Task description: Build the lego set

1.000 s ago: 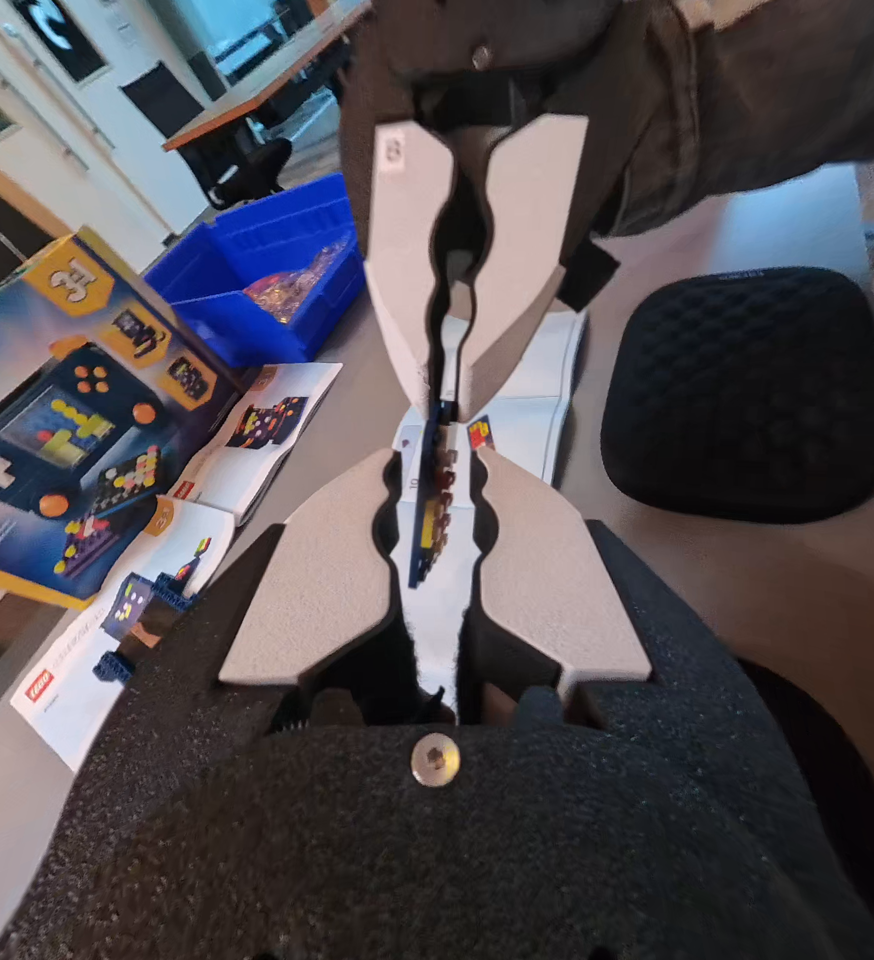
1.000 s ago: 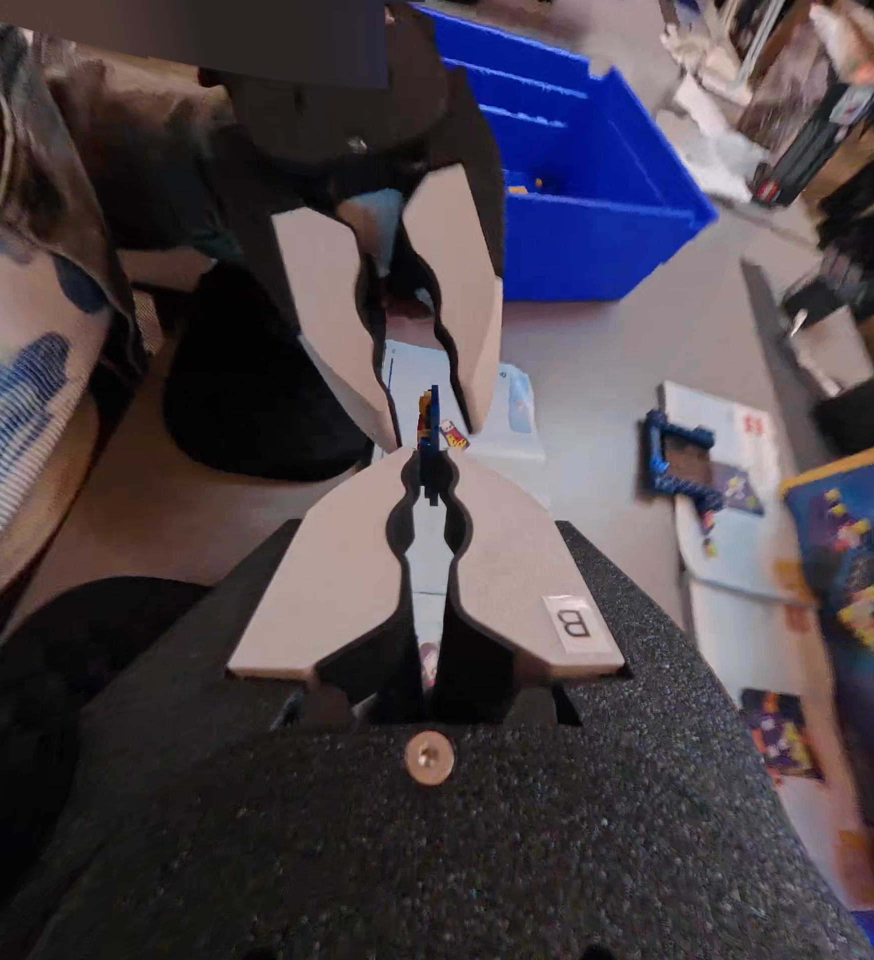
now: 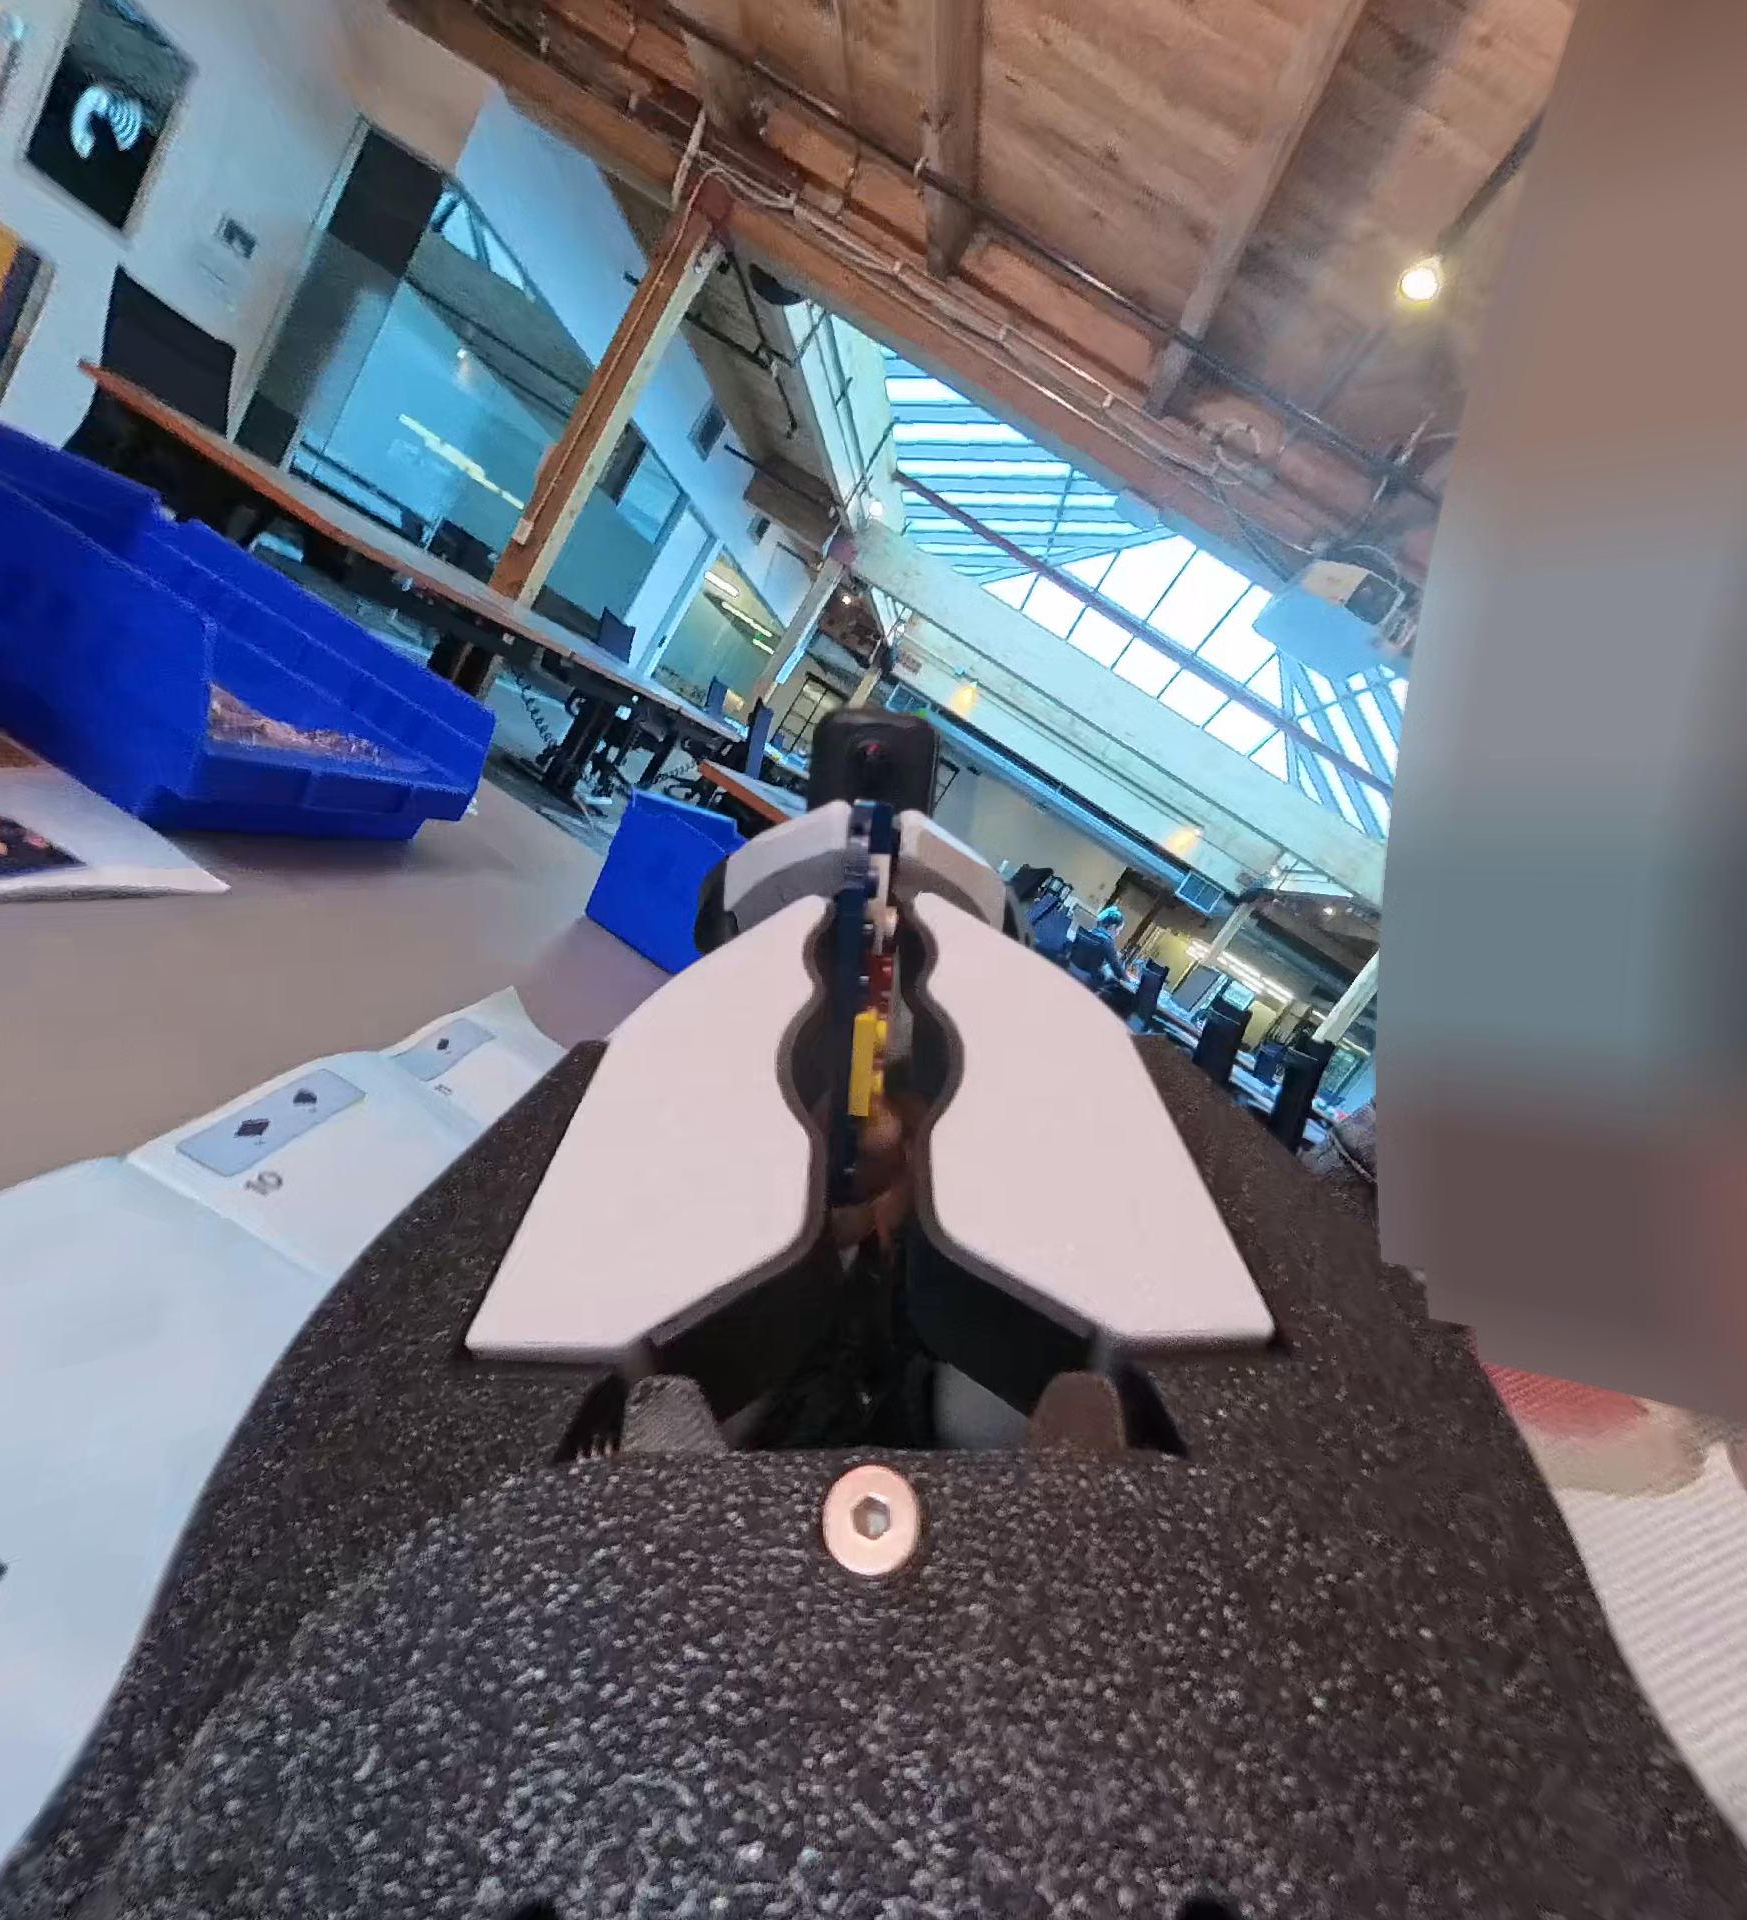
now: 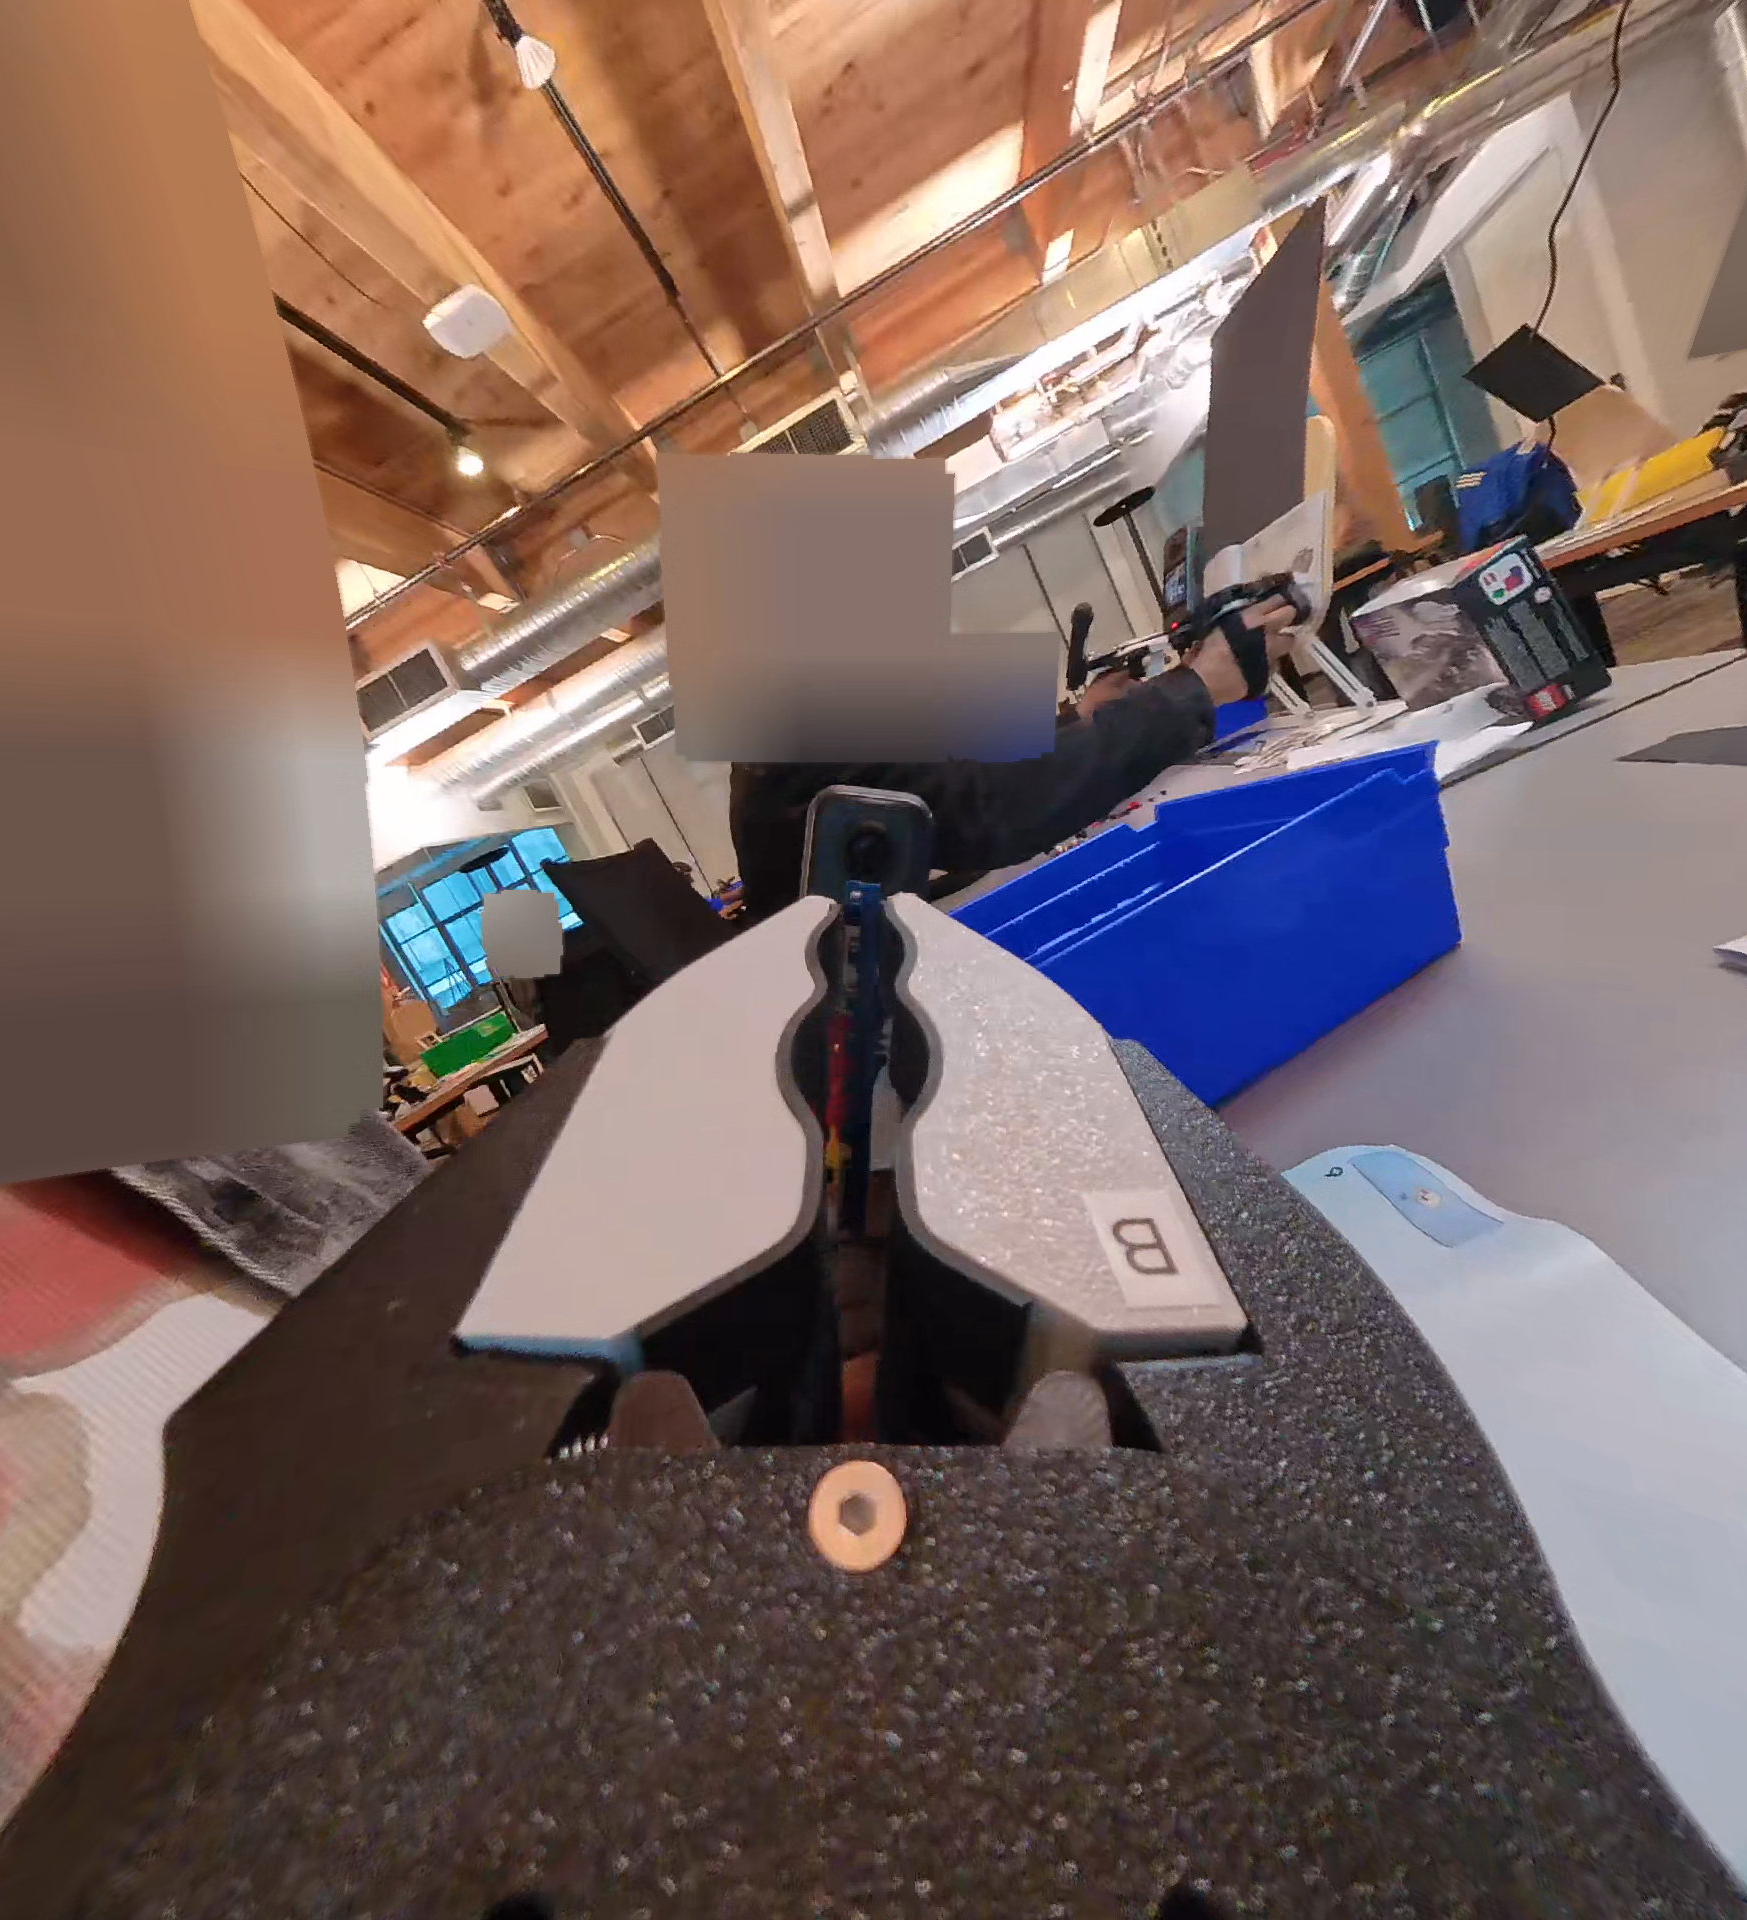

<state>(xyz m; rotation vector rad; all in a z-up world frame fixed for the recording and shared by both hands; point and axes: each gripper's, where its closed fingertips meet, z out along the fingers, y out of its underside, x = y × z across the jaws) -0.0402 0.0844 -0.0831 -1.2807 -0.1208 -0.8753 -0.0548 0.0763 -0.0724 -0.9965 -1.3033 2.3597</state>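
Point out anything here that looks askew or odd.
Both grippers face each other tip to tip, the left gripper and right gripper clamping one thin dark blue brick plate edge-on above the table. Nothing looks spilled or damaged.

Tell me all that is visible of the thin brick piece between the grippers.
The thin brick plate is a dark blue toy-brick assembly, seen edge-on, with small red and yellow bricks on one face; it looks like plastic. It stands upright off the table. The left gripper and the right gripper face each other, both closed on its edges, their pale fingers pressing it.
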